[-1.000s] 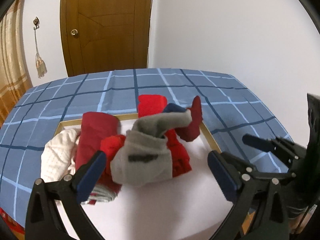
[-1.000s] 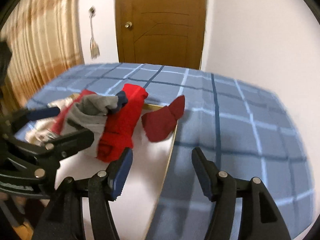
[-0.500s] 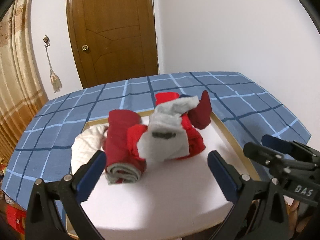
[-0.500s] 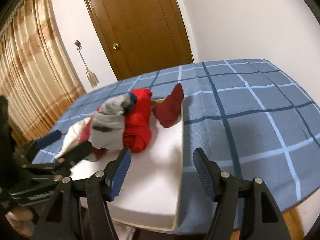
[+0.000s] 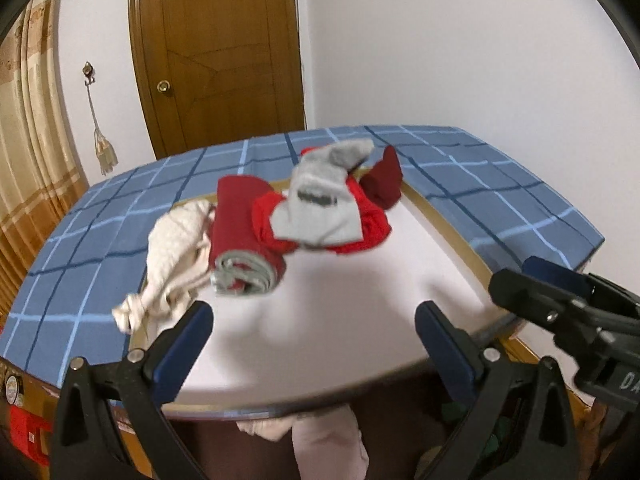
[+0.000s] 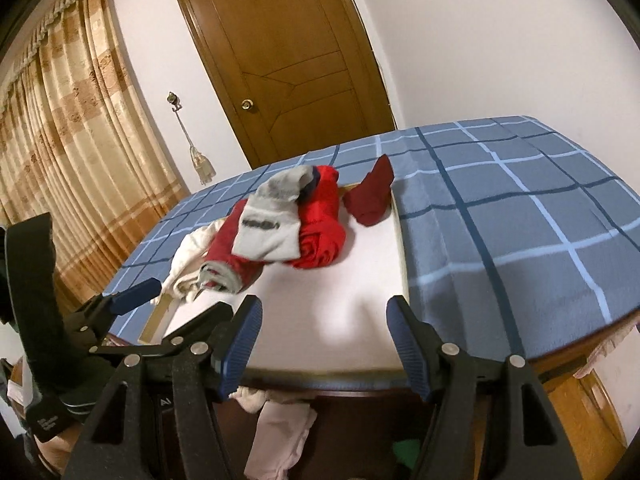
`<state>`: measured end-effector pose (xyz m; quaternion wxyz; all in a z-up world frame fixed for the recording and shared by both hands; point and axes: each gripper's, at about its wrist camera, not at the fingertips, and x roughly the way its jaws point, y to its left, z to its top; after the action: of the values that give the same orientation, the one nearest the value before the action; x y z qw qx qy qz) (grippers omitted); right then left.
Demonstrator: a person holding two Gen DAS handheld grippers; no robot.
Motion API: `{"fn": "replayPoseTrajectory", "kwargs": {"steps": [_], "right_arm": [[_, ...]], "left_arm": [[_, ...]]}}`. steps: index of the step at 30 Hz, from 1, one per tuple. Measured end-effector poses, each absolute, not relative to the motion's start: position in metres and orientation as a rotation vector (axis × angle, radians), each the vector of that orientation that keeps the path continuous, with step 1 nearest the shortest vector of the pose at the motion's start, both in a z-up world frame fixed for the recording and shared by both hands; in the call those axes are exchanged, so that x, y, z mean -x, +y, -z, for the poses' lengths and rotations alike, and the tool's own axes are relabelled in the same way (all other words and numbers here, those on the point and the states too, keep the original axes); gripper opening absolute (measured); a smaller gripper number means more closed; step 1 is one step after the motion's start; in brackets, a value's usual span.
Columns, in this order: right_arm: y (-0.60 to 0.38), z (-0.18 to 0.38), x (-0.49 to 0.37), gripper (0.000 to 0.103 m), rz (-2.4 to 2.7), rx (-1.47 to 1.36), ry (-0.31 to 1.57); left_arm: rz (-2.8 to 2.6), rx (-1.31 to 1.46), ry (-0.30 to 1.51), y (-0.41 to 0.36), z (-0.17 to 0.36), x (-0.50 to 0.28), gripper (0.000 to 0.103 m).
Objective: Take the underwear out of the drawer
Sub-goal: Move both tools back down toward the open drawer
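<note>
A pile of clothes lies on a white board (image 5: 320, 320) on the table: a grey piece (image 5: 320, 204) (image 6: 272, 220) on top of red rolled garments (image 5: 244, 216) (image 6: 324, 220), a dark red piece (image 5: 386, 180) (image 6: 372, 196) and a cream cloth (image 5: 176, 240) (image 6: 188, 252). My left gripper (image 5: 312, 320) stands open over the board's near edge, with nothing between its fingers. My right gripper (image 6: 324, 312) is open too, short of the pile. Below the table edge, pale pink fabric (image 5: 324, 440) (image 6: 280, 424) shows in a dark opening.
A blue checked cloth (image 5: 480, 184) (image 6: 520, 208) covers the table around the board. A brown door (image 5: 224, 52) and white walls stand behind, and a curtain (image 6: 68, 140) hangs at the left. The right gripper (image 5: 560, 296) shows at the left wrist view's right edge.
Both grippers have drawn back from the clothes pile. The table's near edge and the dark space below it, with pink fabric, have come into view. The jaws have stayed open.
</note>
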<state>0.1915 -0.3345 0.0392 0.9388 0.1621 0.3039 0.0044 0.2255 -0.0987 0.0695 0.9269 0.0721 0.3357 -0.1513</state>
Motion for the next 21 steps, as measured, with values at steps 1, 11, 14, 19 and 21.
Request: {"fn": "replayPoseTrajectory", "kwargs": {"steps": [1,11,14,19,21], "right_arm": [[-0.333,-0.039,-0.188,0.067,-0.013,-0.335,0.618],[-0.316,-0.028,-0.153,0.067,-0.010,-0.326,0.626],[-0.313,-0.021,-0.144,0.067,-0.007,-0.326,0.640],[-0.309,-0.007,-0.129,0.067,-0.004,-0.336,0.665],[-0.308,0.000,-0.125,0.067,0.002,-0.339,0.677]], "left_arm": [[0.311,-0.148,0.693,-0.098,-0.068,-0.223,0.102],[0.327,-0.174,0.723,-0.088,-0.051,-0.192,0.102],[0.330,-0.183,0.736,-0.085,-0.045,-0.184,0.102],[0.344,-0.181,0.769,-0.079,-0.031,-0.173,0.102],[0.345,-0.196,0.779,-0.078,-0.025,-0.167,0.102]]}}
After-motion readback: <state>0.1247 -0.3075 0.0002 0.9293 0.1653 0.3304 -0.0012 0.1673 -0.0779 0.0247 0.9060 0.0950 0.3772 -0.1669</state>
